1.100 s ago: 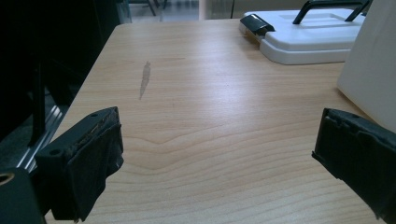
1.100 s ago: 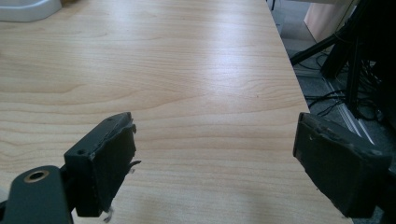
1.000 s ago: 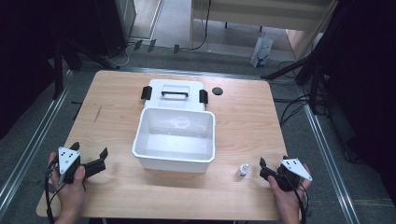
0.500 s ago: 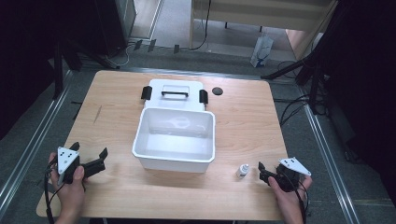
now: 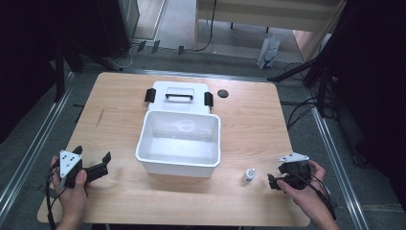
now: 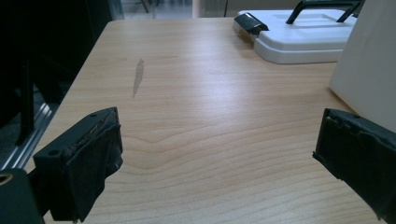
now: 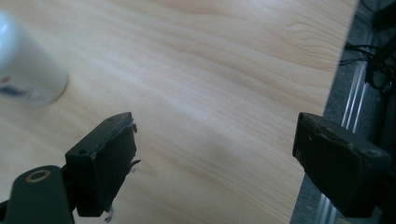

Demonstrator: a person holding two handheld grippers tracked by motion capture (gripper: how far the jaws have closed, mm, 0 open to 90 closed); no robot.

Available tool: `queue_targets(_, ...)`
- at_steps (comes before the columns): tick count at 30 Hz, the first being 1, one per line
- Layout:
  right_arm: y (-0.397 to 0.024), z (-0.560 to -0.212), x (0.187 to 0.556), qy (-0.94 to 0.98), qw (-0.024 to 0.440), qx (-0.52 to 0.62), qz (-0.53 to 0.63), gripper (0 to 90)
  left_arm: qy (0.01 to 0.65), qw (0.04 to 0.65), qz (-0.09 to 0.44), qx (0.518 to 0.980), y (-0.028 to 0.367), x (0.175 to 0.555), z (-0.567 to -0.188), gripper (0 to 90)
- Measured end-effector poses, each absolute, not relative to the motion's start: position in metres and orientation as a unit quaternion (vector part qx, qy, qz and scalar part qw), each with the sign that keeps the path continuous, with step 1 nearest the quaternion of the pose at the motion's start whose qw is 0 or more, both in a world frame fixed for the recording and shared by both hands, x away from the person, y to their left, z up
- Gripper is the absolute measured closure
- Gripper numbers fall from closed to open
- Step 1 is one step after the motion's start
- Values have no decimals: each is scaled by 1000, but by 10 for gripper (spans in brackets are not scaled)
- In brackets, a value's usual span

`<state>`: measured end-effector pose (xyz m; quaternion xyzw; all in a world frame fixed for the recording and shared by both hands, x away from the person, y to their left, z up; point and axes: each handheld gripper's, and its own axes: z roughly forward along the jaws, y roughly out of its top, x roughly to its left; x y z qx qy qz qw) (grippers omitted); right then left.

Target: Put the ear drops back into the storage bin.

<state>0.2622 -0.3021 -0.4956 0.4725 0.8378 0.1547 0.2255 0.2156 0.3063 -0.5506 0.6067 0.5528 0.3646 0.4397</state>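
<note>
Right hand-held gripper point(image 5: 273, 182) lifted; bottle point(image 5: 248, 176) label unreadable.

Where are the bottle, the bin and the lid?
bottle point(image 5: 248, 176), high view, on its white body.
bin point(image 5: 178, 167), high view, on its near outer wall.
lid point(image 5: 179, 88), high view, on its white top, behind the black handle.

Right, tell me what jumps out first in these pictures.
The open white bin at the middle of the wooden table, with its white lid lying flat just behind it. Then the small white bottle standing near the front edge, just left of the open right gripper, and the open left gripper at the front left.
</note>
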Motion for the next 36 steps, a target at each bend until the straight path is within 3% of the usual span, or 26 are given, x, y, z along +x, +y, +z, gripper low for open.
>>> queue_targets(8,-277,-479,270,923,142,350,70,205,555,441,356,609,307,217,-551,16)
queue_targets(15,-256,-459,280,947,90,304,46,198,555,440,352,612,307,218,-551,16)
queue_targets(20,-242,-448,286,953,85,288,42,335,555,440,351,613,307,218,-550,16)
queue_targets(36,-220,-436,298,962,20,266,49,587,551,435,353,618,306,218,-550,17)
